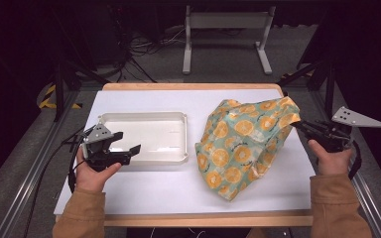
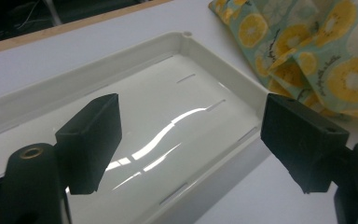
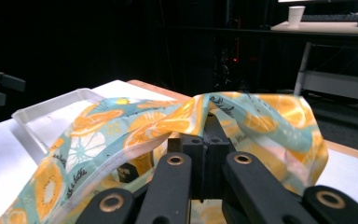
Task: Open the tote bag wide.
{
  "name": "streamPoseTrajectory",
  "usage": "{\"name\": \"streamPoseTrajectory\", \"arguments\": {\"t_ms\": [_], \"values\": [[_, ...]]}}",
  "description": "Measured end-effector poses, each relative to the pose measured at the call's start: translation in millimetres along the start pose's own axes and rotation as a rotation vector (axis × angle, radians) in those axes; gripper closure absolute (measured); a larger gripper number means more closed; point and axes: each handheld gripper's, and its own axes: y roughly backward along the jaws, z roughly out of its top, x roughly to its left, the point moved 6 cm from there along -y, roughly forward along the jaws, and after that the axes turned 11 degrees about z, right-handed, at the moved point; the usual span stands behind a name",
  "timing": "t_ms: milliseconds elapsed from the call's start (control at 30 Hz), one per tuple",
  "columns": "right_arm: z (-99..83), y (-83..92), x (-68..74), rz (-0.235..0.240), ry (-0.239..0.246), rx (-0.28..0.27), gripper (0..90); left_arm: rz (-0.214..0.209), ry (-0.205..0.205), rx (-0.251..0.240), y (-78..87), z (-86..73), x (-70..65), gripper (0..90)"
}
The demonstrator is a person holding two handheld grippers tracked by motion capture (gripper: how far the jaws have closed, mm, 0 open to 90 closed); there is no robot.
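Right gripper (image 1: 297, 124) pinching the cloth's (image 1: 240, 146) raised hem, fingers (image 3: 193, 158) pressed flat together on it. Soft, crumpled fabric, teal with orange citrus slices, draped down onto the white worktop (image 1: 178, 188) right of the tray (image 1: 144, 121). Left gripper (image 1: 128, 142) over the tray's near edge, fingers (image 2: 91, 142) spread wide, holding nothing. Tray: shallow, glossy white plastic, rectangular, rounded corners.
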Motion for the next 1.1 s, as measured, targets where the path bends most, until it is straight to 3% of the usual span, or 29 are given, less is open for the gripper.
{"name": "streamPoseTrajectory", "arguments": {"t_ms": [367, 533, 800, 900, 1100], "values": [[23.5, -4.0, 7.6, 0.029, 0.048, 0.018, 90.0, -0.031, -0.019, -0.014, 0.3, 17.3, -11.2, 20.8], [34.4, -7.9, 11.0, 0.049, 0.058, 0.013, 90.0, -0.029, -0.048, -0.017, -0.8, 25.0, -16.6, 20.6], [46.5, -9.2, 13.6, 0.067, 0.069, 0.001, 90.0, -0.024, -0.053, -0.022, -0.8, 31.4, -17.3, 20.6], [51.3, -10.6, 14.9, 0.076, 0.070, -0.003, 90.0, -0.040, -0.041, -0.023, -2.7, 33.2, -20.9, 20.6], [59.4, -17.4, 19.0, 0.091, 0.082, -0.003, 90.0, -0.062, -0.062, -0.019, -5.2, 39.0, -28.7, 20.3]]}}
